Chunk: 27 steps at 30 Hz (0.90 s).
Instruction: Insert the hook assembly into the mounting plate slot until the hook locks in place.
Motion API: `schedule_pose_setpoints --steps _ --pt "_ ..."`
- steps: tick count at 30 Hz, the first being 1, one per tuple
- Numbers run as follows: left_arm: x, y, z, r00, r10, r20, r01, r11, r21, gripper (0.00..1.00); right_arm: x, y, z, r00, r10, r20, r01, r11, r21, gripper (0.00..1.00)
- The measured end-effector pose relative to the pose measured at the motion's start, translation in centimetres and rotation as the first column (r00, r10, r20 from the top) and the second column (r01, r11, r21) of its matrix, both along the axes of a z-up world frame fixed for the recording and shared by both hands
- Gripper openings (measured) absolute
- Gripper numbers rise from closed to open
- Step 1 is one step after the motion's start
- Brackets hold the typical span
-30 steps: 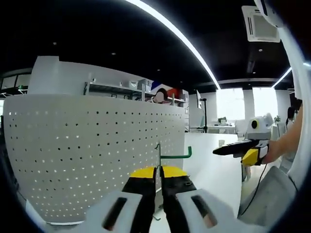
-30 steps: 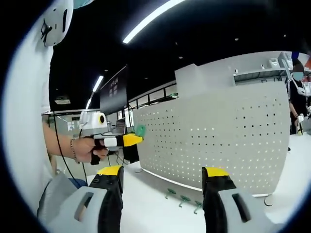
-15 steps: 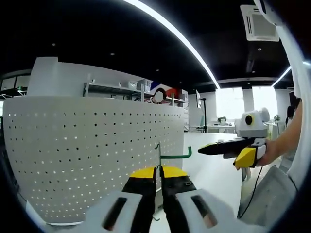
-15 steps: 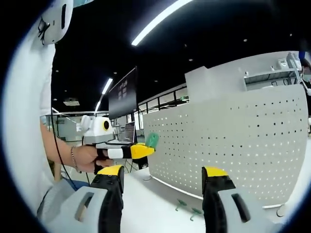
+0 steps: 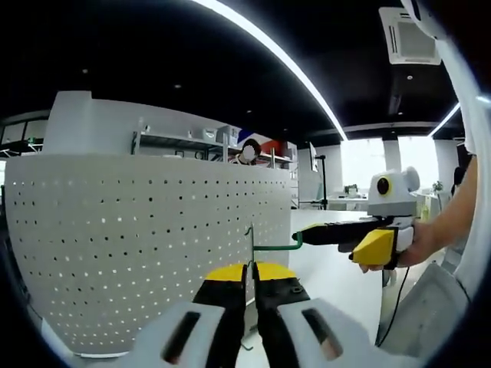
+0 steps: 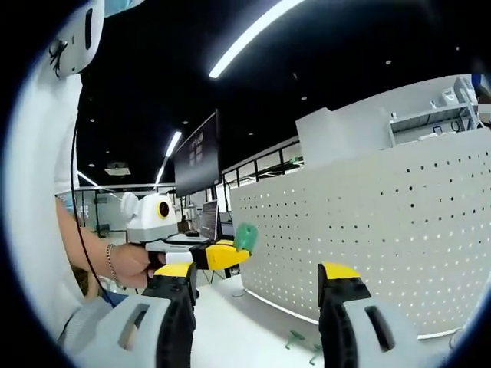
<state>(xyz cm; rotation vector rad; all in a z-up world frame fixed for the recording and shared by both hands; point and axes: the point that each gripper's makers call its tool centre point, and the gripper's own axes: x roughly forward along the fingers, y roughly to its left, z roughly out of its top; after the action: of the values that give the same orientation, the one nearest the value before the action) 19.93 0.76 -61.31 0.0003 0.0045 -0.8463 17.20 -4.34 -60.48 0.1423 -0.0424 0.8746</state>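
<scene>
Left tongs [image 5: 250, 282] clenched on the wire stem of the green hook assembly [image 5: 276, 245], held upright just before the white perforated mounting plate [image 5: 138, 245]. Hook arm pointing sideways toward the right tongs [image 5: 326, 232], whose tip touches or nearly touches the green end; contact cannot be confirmed. In the right gripper view, right tongs [image 6: 257, 280] released, jaws wide apart and empty; left tongs [image 6: 230, 253] seen carrying the green piece [image 6: 245, 236] near the plate edge [image 6: 368, 230]. Spare green hooks [image 6: 303, 341] lying on the white counter [image 6: 238, 330] at the plate's foot.

Judged light, thin and stiff, liable to pivot in a single pinch. Best gripped low on the stem, second tongs steadying the coated arm during insertion. Not yet seated in any slot.
</scene>
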Motion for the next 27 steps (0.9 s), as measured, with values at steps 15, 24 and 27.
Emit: schedule_pose_setpoints --steps 15,24,27 --pt "0.1 0.3 -0.1 1.0 0.017 0.002 -0.017 1.0 0.01 0.03 0.9 2.9 0.9 0.999 0.047 0.0 -0.047 0.998 0.031 0.58" --pt "0.0 0.2 -0.3 1.0 0.019 -0.001 -0.019 1.0 0.013 0.03 1.2 3.8 1.3 0.998 0.061 0.001 -0.061 0.997 0.046 0.55" --pt "0.0 0.1 -0.2 1.0 0.019 0.001 -0.019 1.0 0.012 0.03 1.3 4.1 1.3 0.998 0.065 -0.003 -0.065 0.997 0.039 0.51"
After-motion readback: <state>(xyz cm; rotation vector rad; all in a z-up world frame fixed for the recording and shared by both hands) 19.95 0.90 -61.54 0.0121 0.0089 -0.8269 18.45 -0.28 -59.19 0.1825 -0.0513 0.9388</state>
